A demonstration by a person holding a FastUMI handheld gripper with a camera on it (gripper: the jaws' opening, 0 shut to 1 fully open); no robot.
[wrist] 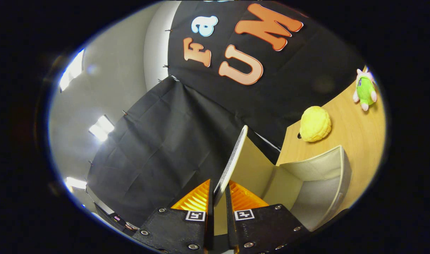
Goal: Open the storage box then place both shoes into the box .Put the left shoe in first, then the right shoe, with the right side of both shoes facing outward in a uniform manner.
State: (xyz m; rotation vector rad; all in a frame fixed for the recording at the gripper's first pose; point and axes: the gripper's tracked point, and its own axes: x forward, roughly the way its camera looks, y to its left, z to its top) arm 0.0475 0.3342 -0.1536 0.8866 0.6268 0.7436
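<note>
Clamping my gripper (219, 197) on the storage box (317, 183) lid (232, 158), frame centre.
I judge the thin edge could slip and drop shut.

The lid's (232, 160) lower edge was hidden between the gripper's (219, 194) fingers, which pressed on it from both sides. The fingers' rear ends ran out of view. The box's (317, 183) near wall and floor were cut off past the right finger; its contents could not be told. The green plush toy (365, 90) sat at the rim of view, details too small to tell. The table's (356, 130) far side ran out of view. Small items below the black cloth (165, 148) were blurred.
</note>
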